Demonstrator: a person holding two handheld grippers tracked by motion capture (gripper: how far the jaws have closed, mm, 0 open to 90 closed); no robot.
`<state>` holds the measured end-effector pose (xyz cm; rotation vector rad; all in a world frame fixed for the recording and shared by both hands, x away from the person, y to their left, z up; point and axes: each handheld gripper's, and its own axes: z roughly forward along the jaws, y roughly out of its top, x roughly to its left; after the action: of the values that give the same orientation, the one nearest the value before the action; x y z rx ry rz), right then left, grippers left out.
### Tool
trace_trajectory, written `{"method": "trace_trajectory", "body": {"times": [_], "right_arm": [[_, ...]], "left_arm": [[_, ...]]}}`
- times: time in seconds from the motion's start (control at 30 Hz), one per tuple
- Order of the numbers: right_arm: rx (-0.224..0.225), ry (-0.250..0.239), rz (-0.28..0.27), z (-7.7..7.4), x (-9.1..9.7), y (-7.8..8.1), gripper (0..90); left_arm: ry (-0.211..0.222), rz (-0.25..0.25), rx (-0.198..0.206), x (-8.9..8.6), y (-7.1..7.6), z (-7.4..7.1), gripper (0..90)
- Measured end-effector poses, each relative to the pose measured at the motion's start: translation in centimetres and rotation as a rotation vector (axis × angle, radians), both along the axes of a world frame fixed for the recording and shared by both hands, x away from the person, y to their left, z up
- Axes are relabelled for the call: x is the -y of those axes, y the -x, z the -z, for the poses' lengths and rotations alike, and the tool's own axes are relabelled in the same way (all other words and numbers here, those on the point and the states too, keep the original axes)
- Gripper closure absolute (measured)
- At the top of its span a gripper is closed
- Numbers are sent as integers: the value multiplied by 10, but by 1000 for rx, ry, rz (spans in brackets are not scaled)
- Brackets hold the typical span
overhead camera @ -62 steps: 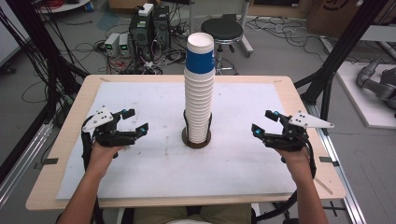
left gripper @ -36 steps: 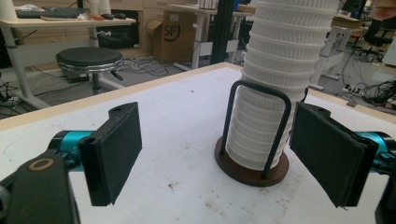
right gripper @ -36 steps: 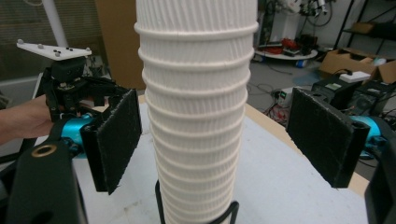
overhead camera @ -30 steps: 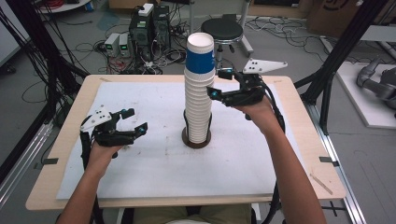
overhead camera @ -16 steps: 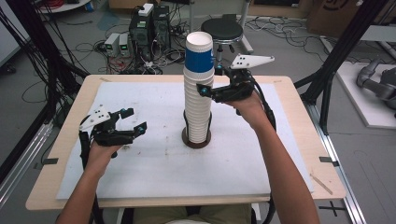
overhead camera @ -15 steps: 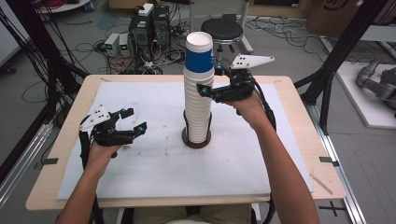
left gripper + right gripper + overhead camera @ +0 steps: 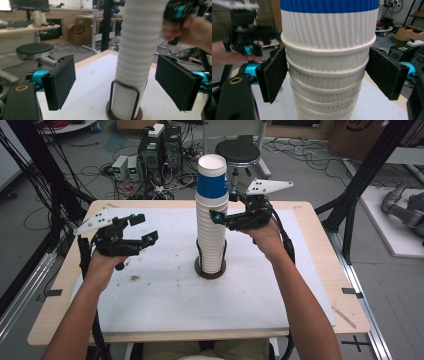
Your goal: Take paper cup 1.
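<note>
A: Where is the cup stack?

B: The stack of paper cups [image 7: 212, 217] stands upright near the middle of the worktop [image 7: 165, 320], its foot in a dark round holder [image 7: 210, 271] with a thin wire loop rising round the lowest cups. The cups are white and ribbed; the top cup [image 7: 212, 174] has a blue band.

A: And the right claw?

B: The right claw [image 7: 218, 215] is at the upper part of the stack, just under the blue cup. In the right gripper view its two black pads [image 7: 273, 75] sit either side of the cups, very close to the rims. The jaws have just been closing with the stack between them; I cannot tell whether the pads press on it yet.

A: The left one?

B: The left claw [image 7: 145, 227] hangs above the worktop, well apart from the stack on its left, jaws wide with nothing between the pads. In the left gripper view the stack shows farther off between them.

A: Around the worktop?

B: A black stool [image 7: 236, 152] and computer boxes [image 7: 157, 150] on the floor behind.
</note>
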<state>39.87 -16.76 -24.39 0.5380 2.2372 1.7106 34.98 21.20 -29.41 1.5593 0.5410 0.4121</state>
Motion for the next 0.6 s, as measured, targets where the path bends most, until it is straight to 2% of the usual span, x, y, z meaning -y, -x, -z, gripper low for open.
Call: {"method": "trace_trajectory", "body": {"times": [0.1, 0.13, 0.17, 0.3, 0.37, 0.5, 0.6], "right_arm": [[3, 2, -2, 0, 1, -1, 190], [3, 2, -2, 0, 1, -1, 190], [2, 3, -4, 0, 1, -1, 190], [1, 5, -4, 0, 2, -1, 191], [-1, 5, -1, -1, 1, 0, 191], [-2, 6, -1, -1, 2, 0, 190], [-6, 5, 0, -1, 2, 0, 190]], "left_arm": [[-7, 43, 36, 13, -7, -28, 167], [-7, 43, 36, 13, -7, -28, 167], [-6, 81, 50, 24, -12, -46, 167], [-47, 125, 91, 49, -20, -80, 165], [-44, 137, 103, 60, -24, -95, 165], [-71, 165, 94, 80, -33, -112, 164], [-78, 184, 90, 88, -36, -117, 163]]}}
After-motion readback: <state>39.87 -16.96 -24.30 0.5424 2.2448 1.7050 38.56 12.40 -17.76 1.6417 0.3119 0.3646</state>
